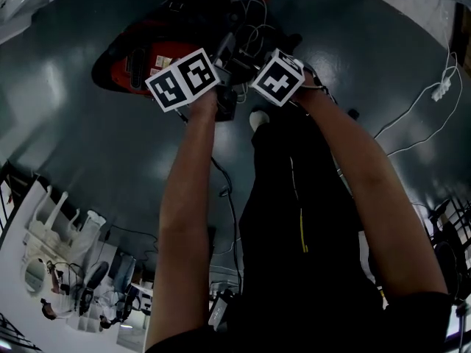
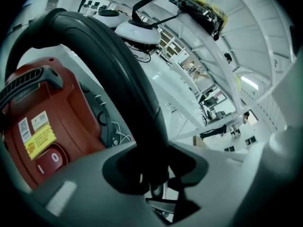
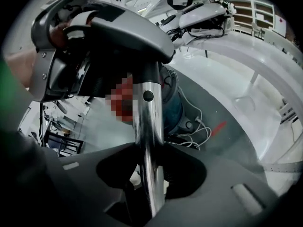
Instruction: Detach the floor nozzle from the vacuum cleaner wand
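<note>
Both claws are out in front of the person, low over the dark floor [image 1: 81, 153], each with its marker cube [image 1: 182, 78] on top. The left claw [image 2: 151, 176] is clamped on a black curved tube [image 2: 118, 65]. The tube fills the gap between its jaws, rises straight ahead of it and arches over to its left. Just left of that claw, close beyond the jaws, sits the red vacuum body [image 2: 52, 126], with its dark carry handle on top and a yellow label on the side.

The right claw [image 3: 150, 178] is closed on the chrome wand [image 3: 147, 126], which runs up from between its jaws. Above that grip a grey moulded part [image 3: 128, 32] sits across the wand and hides its upper end. Loose white cables [image 3: 196, 126] lie on the floor to the right of this claw, behind the wand.

More cable is tangled over the vacuum beyond both claws, and another white lead [image 1: 434, 101] trails off well to the right. The person's black trouser legs [image 1: 294, 219] stand directly beneath the arms. I cannot pick out the floor nozzle among the clutter.
</note>
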